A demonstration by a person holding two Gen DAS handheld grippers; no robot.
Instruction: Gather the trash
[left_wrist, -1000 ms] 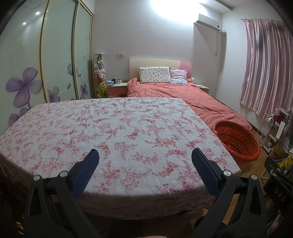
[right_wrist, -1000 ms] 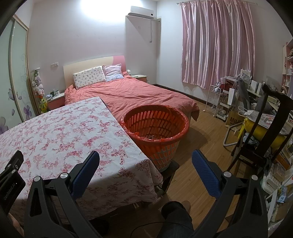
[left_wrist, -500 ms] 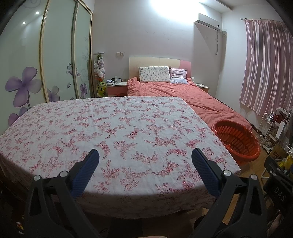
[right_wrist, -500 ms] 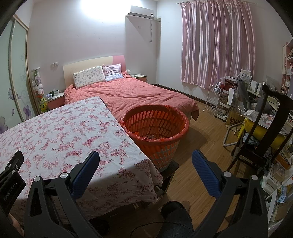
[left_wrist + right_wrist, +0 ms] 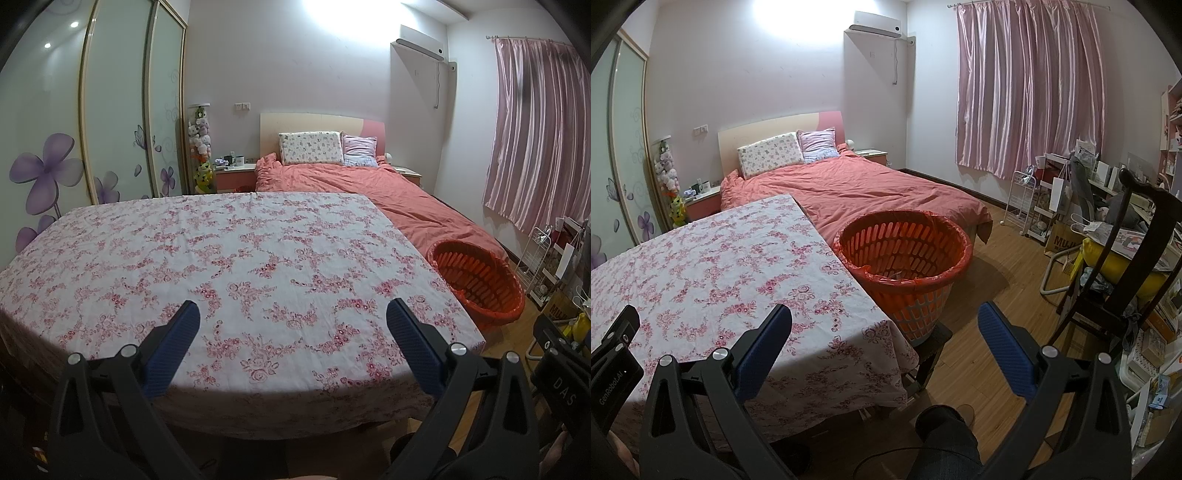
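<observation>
An orange basket (image 5: 905,254) lined with a red bag stands on a low stool at the right side of the table; it also shows in the left wrist view (image 5: 476,282). Something pale lies at its bottom. The table (image 5: 240,258) is covered by a white cloth with red flowers (image 5: 701,266), and I see no loose trash on it. My left gripper (image 5: 291,321) is open and empty over the table's near edge. My right gripper (image 5: 884,323) is open and empty, near the table's right corner and the basket.
A bed with a salmon quilt (image 5: 871,188) lies beyond the table. A dark wooden chair with a yellow cushion (image 5: 1119,266) and cluttered shelves stand at the right. A wardrobe with flower doors (image 5: 74,147) lines the left wall. The person's knee (image 5: 945,435) shows below.
</observation>
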